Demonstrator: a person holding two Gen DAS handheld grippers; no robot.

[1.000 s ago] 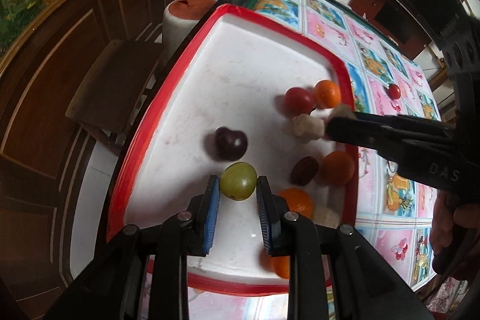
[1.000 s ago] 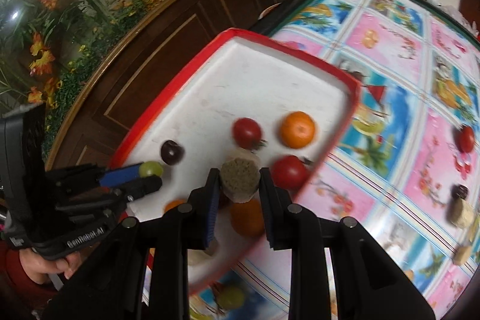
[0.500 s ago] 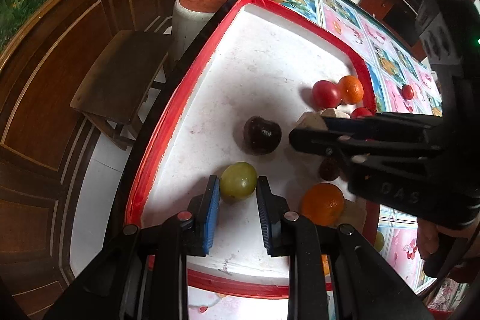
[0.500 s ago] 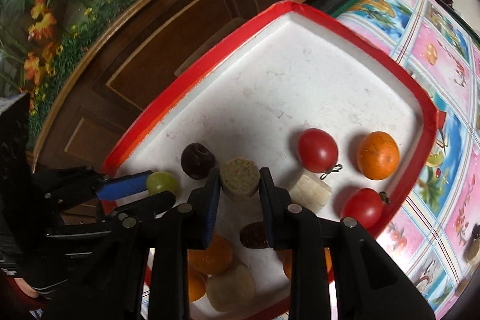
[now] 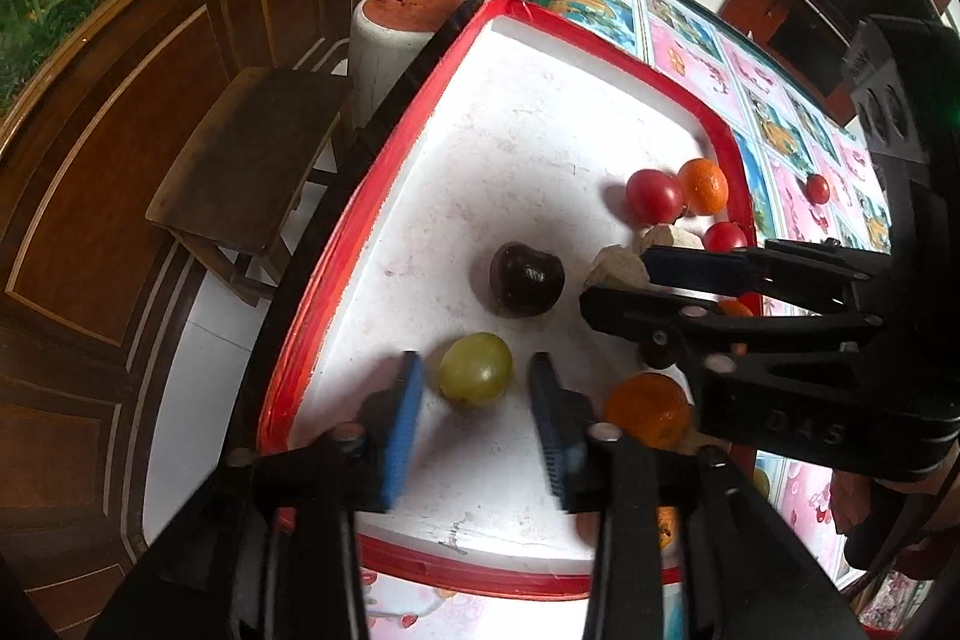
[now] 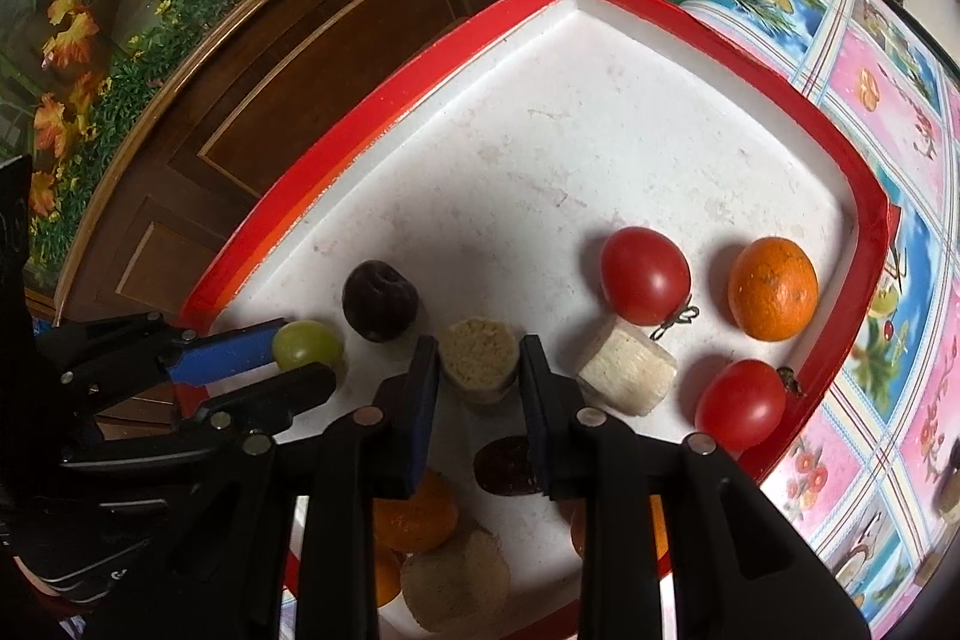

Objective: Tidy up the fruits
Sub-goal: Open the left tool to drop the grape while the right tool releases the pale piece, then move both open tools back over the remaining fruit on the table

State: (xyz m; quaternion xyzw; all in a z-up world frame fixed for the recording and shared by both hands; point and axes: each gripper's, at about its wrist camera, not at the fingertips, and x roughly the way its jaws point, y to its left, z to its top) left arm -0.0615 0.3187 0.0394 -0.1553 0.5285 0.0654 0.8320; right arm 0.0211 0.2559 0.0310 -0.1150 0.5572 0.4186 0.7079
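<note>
1. My left claw (image 5: 474, 400) is open wide now. The green grape (image 5: 476, 368) sits loose between its blue pads (image 5: 401, 424), touching neither one.
2. My right claw (image 6: 480, 388) is shut on a tan round chunk (image 6: 480, 360), one pad on each side.
3. The grape rests on the white tray (image 5: 528, 124), just beside the dark cherry (image 5: 527, 279). The chunk is near the cherry too, on its other side.
4. I think the grape is light, smooth and slippery. It could roll or squish, so I should take it softly across its fat middle.
5. The chunk looks dry and rough. I think it will not slip.
6. Half a second ago my left pads hugged the grape. Now they have let go. My right claw still holds the chunk, lower toward the tray.
</note>
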